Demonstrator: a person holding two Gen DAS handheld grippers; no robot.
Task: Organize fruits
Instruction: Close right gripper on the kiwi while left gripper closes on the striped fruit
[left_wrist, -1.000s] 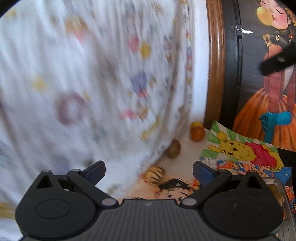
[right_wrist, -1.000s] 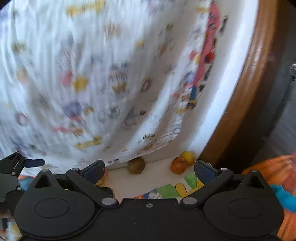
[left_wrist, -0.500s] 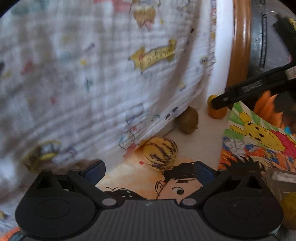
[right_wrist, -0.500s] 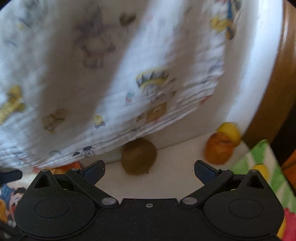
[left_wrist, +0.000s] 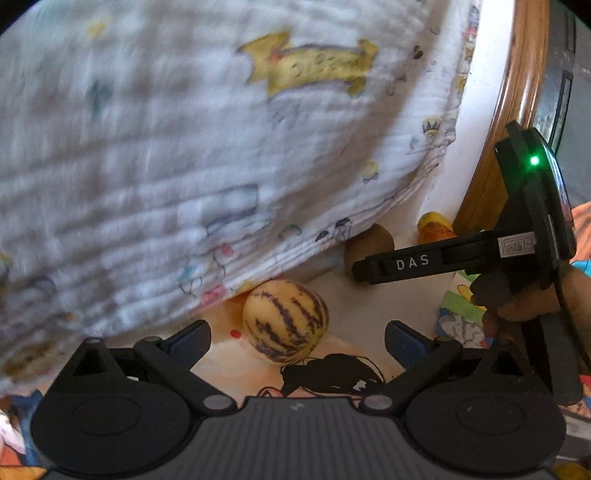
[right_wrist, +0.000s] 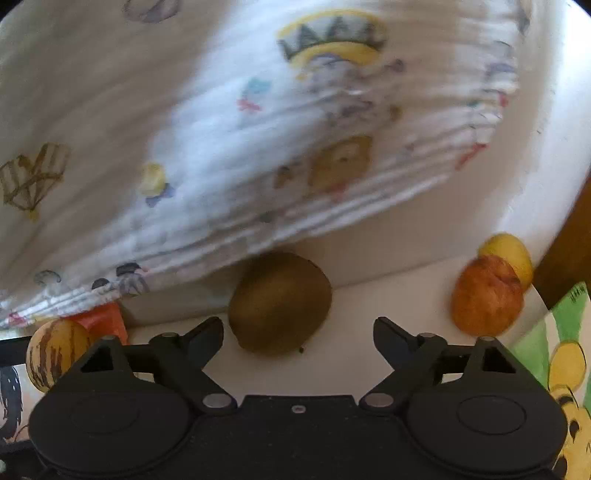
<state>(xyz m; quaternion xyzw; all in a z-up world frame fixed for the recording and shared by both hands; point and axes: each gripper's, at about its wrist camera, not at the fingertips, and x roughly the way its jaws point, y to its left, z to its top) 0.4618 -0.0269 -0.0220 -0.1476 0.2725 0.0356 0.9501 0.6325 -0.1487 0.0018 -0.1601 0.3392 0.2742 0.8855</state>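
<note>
Left wrist view: the left gripper (left_wrist: 297, 328) stands open, jaws wide and empty, with a yellow, purple-striped melon (left_wrist: 285, 320) lying ahead between the 2 fingers, not touched by either. The melon rests on a cartoon-printed mat (left_wrist: 221, 354) at the hem of a hanging printed cloth (left_wrist: 184, 147). Further back lie a brown kiwi (left_wrist: 369, 242) and an orange fruit (left_wrist: 434, 227). The right gripper (left_wrist: 406, 264), held by a hand (left_wrist: 532, 299), reaches in from the right toward the kiwi.

Right wrist view: the right gripper's jaws have just been closing yet remain apart, the kiwi (right_wrist: 280, 301) between the fingers and ahead of them, unpressed. An orange fruit (right_wrist: 487, 295) and a yellow fruit (right_wrist: 508, 254) touch each other at right.
</note>
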